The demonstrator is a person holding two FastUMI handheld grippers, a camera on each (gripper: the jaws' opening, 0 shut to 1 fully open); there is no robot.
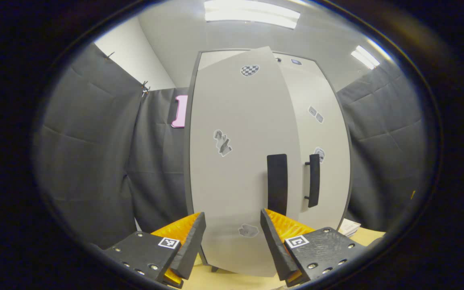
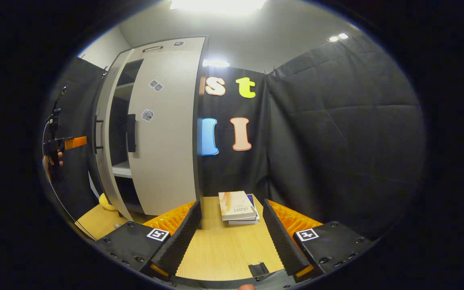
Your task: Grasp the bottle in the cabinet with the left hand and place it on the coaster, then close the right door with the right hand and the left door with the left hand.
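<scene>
Left gripper (image 1: 233, 241) with fingers spread and empty, directly before the left door (image 1: 240, 161) of the cabinet (image 2: 151, 129), door ajar, its dark handle (image 1: 277, 183) just above the right fingertip, right door (image 2: 163, 137) closed, right gripper (image 2: 232, 233) spread and empty over the table (image 2: 224, 249), stacked books (image 2: 238, 206) between its fingers, bottle's position cannot be told.

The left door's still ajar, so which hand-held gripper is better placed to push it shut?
Left. The left hand-held gripper faces the left door close up, open, near its handle. The right hand-held gripper points at the books beside the cabinet.
</scene>
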